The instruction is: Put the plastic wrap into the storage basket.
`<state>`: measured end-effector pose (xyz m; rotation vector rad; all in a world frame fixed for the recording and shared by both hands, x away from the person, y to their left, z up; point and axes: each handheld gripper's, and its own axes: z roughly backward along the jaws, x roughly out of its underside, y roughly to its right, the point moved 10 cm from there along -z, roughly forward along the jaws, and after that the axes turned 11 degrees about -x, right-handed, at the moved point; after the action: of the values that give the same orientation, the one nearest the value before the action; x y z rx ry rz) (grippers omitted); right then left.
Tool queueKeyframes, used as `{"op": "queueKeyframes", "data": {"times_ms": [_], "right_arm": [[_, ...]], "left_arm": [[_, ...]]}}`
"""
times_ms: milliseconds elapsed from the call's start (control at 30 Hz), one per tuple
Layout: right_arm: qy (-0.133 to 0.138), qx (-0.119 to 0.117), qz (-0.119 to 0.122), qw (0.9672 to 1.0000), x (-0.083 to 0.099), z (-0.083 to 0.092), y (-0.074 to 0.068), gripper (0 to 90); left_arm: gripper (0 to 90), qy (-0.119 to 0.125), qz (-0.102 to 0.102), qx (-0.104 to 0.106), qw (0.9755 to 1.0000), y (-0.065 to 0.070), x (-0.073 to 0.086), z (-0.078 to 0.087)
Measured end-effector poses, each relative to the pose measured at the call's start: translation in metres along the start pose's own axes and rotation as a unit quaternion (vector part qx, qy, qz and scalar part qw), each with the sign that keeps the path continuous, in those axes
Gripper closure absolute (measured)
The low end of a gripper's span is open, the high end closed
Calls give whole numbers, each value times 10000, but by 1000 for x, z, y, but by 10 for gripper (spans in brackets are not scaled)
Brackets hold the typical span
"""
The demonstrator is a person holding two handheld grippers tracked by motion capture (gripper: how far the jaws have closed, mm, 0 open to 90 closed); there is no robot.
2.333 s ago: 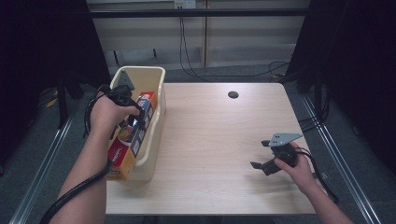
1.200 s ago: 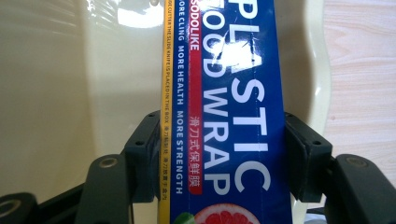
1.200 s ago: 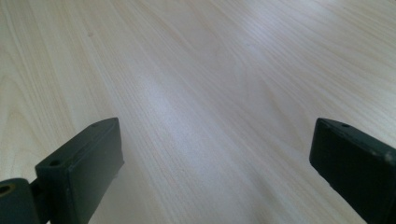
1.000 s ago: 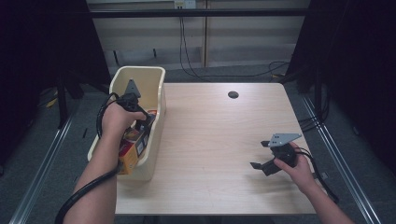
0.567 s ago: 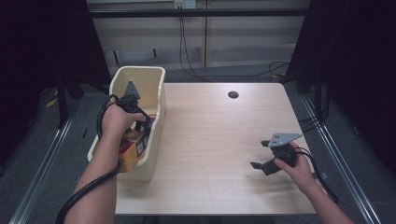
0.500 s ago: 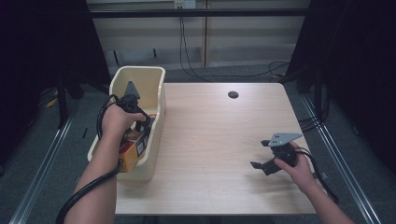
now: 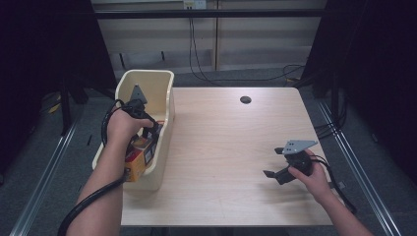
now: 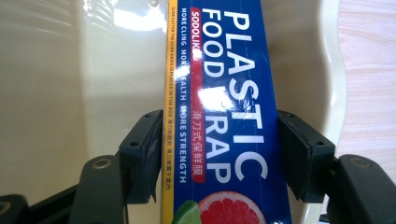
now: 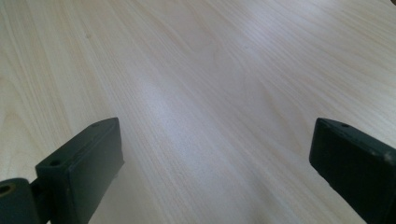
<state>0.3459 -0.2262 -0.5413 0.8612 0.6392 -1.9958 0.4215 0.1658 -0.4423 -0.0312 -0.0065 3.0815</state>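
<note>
A blue plastic food wrap box [image 8: 224,116] lies lengthwise inside a cream plastic bin [image 7: 166,118] at the table's left edge; its orange end [image 7: 140,153] pokes out below the hand. My left gripper [image 7: 147,132] reaches down into the bin with the box between its jaws [image 8: 219,154]. Both pads [image 8: 142,154] still touch the box's long sides, though the jaws have just been opening a little. Over bare wood near the table's right front, my right gripper [image 7: 274,162] hovers open, with nothing between its jaws [image 9: 212,154].
The light wooden table [image 7: 221,147] has a round cable hole [image 7: 245,100] near its far edge. Cables trail on the floor behind the table. Dark curtains hang on both sides.
Since the earliest frame my left hand has lowered the box from a tilt above the bin's rim to lying inside the bin. The right hand has stayed still.
</note>
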Motion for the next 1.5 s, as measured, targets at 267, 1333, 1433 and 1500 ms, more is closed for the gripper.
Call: {"op": "queueKeyframes", "data": {"times_ms": [267,1333,1433,1500], "right_arm": [[-32,-22,-9,10000,0,-1,0,23],[-37,-60,64,10000,-3,-2,-3,23],[-41,-78,68,9999,-3,-2,-3,23],[-58,-67,80,9999,-2,-2,-3,23]], "left_arm": [[305,273,-62,43,9996,0,-6,13],[178,898,-274,145,9955,19,-18,64],[177,920,-337,180,9950,24,-19,65],[182,907,-355,182,9951,27,-18,65]]}}
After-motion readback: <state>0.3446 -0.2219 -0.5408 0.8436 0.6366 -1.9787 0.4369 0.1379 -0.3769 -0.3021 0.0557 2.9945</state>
